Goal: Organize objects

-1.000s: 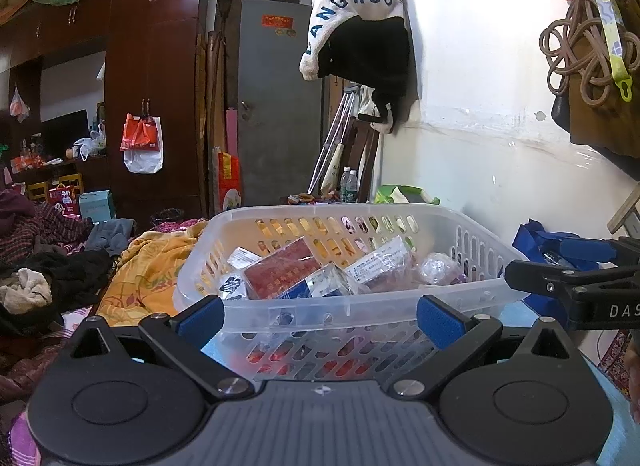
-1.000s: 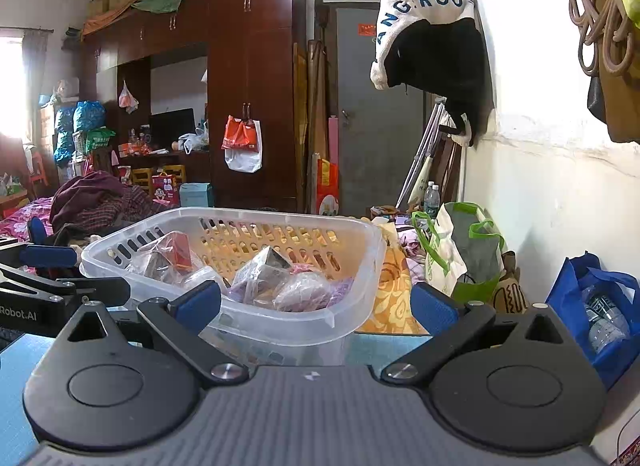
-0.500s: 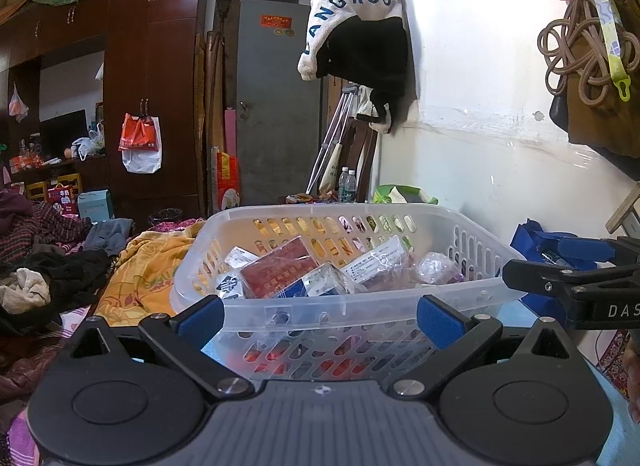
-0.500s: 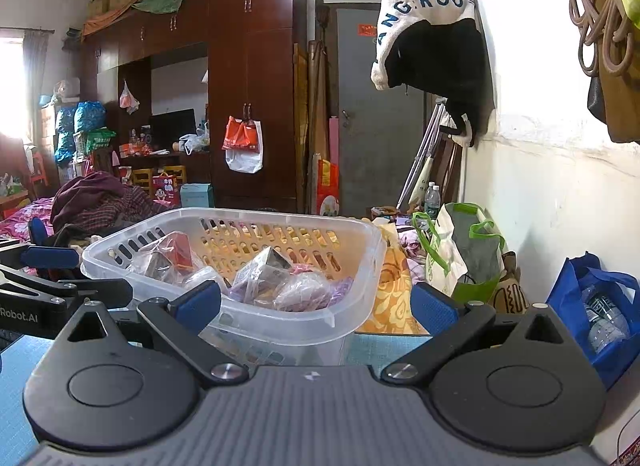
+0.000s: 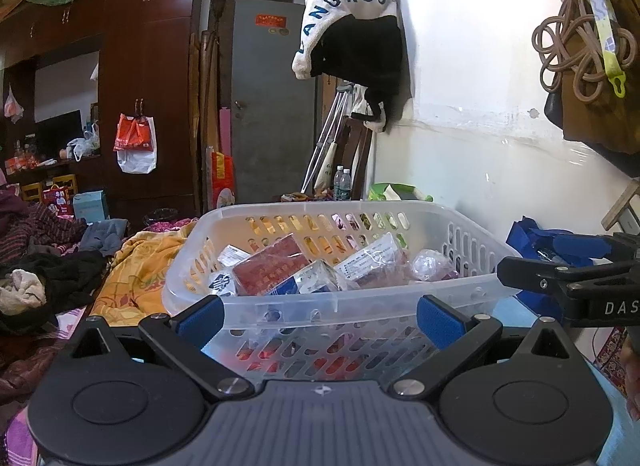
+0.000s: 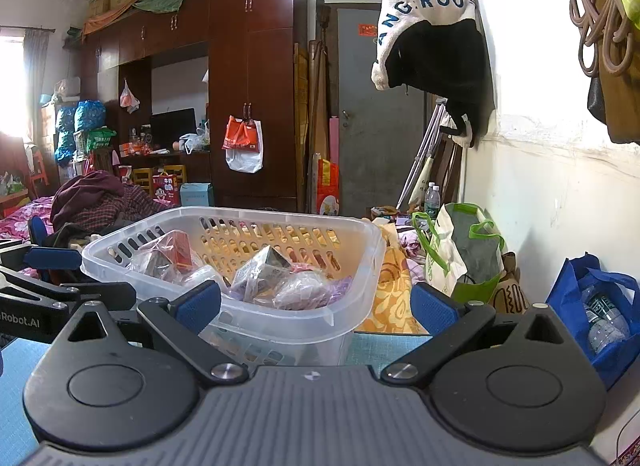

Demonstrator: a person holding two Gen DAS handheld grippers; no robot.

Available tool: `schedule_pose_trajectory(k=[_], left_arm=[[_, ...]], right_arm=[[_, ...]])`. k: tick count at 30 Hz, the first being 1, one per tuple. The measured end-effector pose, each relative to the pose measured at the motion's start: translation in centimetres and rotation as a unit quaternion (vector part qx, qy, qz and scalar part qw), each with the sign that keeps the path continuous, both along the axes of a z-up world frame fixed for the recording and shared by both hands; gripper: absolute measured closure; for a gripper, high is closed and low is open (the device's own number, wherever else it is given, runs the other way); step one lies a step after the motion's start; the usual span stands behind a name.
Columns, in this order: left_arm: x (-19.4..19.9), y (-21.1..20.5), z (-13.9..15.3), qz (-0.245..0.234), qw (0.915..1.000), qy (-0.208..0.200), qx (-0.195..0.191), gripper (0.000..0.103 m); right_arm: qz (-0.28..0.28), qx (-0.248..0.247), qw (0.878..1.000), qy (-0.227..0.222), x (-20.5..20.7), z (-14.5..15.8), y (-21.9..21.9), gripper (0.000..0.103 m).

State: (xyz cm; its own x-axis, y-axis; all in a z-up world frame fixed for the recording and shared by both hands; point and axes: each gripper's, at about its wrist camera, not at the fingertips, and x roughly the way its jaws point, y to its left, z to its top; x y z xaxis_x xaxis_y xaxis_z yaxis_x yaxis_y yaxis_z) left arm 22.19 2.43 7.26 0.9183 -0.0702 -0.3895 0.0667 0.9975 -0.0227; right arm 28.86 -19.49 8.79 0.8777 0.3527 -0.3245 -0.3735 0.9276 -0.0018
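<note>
left view, step: the left hand-held gripper (image 5: pixel 319 316) is spread wide and empty, facing the near wall of the basket (image 5: pixel 344 308) with packets (image 5: pixel 272 270) inside; probably sorting is between picks.
left view, room: the right hand-held gripper (image 5: pixel 560 286) is just beside the basket corner.
right view, next: open too; must rise over the rim, the blue worktop (image 6: pixel 384 346) is free on the right.

Dark wooden wardrobe (image 6: pixel 248 85) beside a grey door (image 6: pixel 376 105); white wall (image 5: pixel 480 105) right; daylight, perhaps a window (image 6: pixel 10 85), left.
</note>
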Motion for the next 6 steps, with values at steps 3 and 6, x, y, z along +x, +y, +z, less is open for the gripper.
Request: schedule_pose_trajectory(k=[3,6], left_arm=[[-0.11,-0.18,-0.04,0.003,0.9999,-0.006,0.008,0.0],[-0.04,-0.24,-0.09,0.002,0.9999,-0.007,0.009,0.0]], right_arm=[[0.0,0.001,1.0,0.001,0.07,0.02,-0.09,0.0],[0.0,0.001,1.0,0.001,0.07,0.04,-0.12,0.0]])
